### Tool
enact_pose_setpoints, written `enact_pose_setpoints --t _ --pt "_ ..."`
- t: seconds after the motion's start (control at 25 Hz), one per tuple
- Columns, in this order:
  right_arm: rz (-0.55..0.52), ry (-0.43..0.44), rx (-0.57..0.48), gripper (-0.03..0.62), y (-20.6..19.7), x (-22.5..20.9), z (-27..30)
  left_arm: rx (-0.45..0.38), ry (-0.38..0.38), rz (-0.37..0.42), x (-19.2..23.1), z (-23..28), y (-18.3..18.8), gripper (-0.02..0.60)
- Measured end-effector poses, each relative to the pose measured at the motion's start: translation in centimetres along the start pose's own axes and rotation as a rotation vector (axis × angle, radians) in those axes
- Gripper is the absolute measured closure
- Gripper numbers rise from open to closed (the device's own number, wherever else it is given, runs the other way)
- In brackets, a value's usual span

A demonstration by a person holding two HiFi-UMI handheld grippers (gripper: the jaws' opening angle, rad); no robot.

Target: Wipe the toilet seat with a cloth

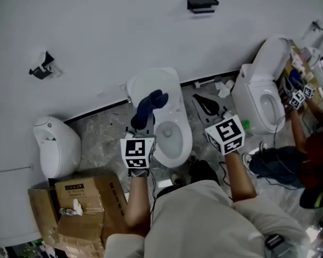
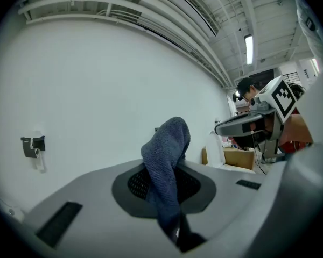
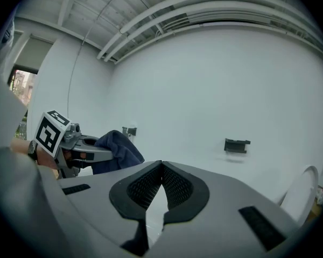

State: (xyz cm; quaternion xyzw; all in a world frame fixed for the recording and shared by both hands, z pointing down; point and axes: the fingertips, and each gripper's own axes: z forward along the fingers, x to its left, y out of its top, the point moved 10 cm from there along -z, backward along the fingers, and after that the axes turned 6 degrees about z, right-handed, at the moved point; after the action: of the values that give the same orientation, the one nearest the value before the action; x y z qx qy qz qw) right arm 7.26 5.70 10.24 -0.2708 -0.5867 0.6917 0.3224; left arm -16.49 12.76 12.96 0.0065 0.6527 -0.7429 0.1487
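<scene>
Left hand-held gripper (image 1: pixel 142 122) clamped on dark blue cloth (image 2: pixel 167 149), cloth sticking up from jaws, in the air over white toilet (image 1: pixel 178 142), right hand-held gripper (image 3: pixel 161 166) closed, empty, just beside, white wall (image 1: pixel 107 31) behind

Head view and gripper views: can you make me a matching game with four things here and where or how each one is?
1 cloth
2 right gripper
3 cardboard box
4 middle toilet

A shut, nothing between its jaws
B white, against the wall
C clamped in the left gripper
D on the floor, lower left in the head view

Pairs: 1-C, 2-A, 3-D, 4-B
</scene>
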Motion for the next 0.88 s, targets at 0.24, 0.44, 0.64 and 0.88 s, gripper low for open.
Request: enact_pose_setpoints --t 0.24,0.44,0.64,0.88 --pt "-0.051 0.023 -0.064 0.566 2.5 2.1 -1.5 -0.063 0.026 0.025 0.1 -2.9 2.8 0.543" --pt "-0.071 0.027 -0.082 0.566 3.5 2.9 -2.8 -0.098 0.049 0.043 0.1 -5.3 4.3 0.543" --pt "-0.094 0.012 -0.081 0.568 4.1 3.3 -3.6 -0.113 0.058 0.063 0.0 -6.5 5.2 0.543" --pt "-0.097 0.005 -0.082 0.567 4.2 3.6 -3.8 -0.111 0.053 0.062 0.1 -6.7 5.2 0.543"
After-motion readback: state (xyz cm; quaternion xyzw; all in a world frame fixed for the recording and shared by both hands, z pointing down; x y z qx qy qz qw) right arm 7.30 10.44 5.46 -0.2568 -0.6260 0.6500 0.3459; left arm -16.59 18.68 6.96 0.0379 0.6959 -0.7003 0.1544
